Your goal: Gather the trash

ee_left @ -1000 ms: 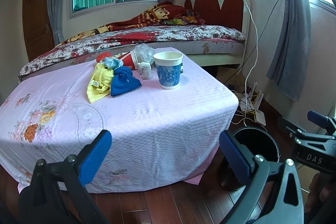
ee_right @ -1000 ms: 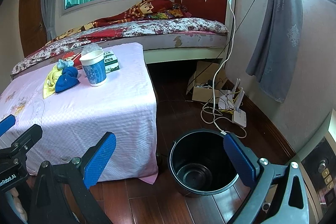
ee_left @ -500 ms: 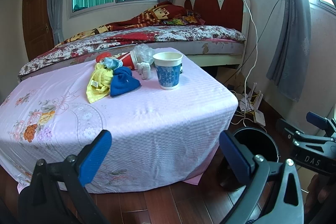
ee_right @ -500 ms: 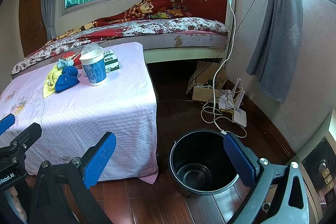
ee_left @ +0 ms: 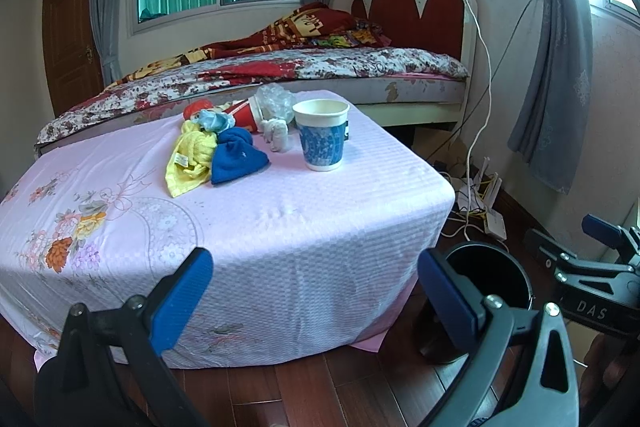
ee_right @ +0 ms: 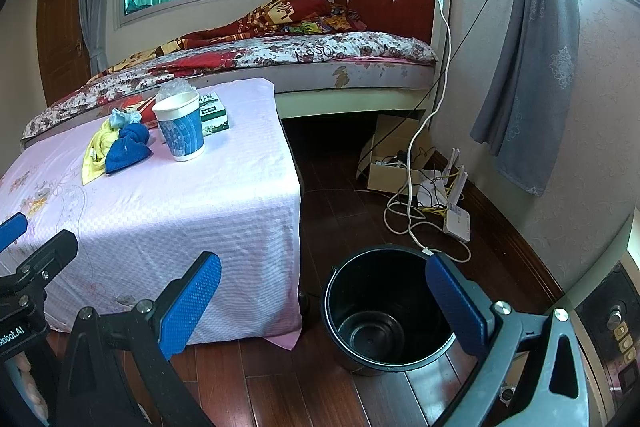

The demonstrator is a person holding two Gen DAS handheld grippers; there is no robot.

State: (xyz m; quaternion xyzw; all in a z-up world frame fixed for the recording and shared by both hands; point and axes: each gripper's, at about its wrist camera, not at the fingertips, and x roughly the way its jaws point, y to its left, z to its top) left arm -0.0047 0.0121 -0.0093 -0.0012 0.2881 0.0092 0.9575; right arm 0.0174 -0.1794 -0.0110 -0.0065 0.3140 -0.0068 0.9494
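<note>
Several trash items sit clustered at the far end of the counter (ee_left: 280,211), w/ pink cloth cover: paper cup (ee_left: 321,134) upright, nearest the far-right corner; crumpled clear plastic (ee_left: 275,99) just behind it; small white wad (ee_left: 276,134) just beside cup. Blue cloth (ee_left: 236,157) and yellow cloth (ee_left: 189,159) lie touching, left of cup; whether these count as trash, cannot tell. Green-white box (ee_right: 214,113) behind cup, seen from right wrist view.

Black bin (ee_right: 384,307) on floor, off the counter's right corner, empty.

Left gripper (ee_left: 316,291) spread wide, holding nothing, well short of cluster; cup lies ahead, near centre-line, vertical axis. Right gripper (ee_right: 322,301) also spread wide, empty, aimed at bin. Judgement: left is better lined up for cup; approx. straight-ahead reach, side grasp.
</note>
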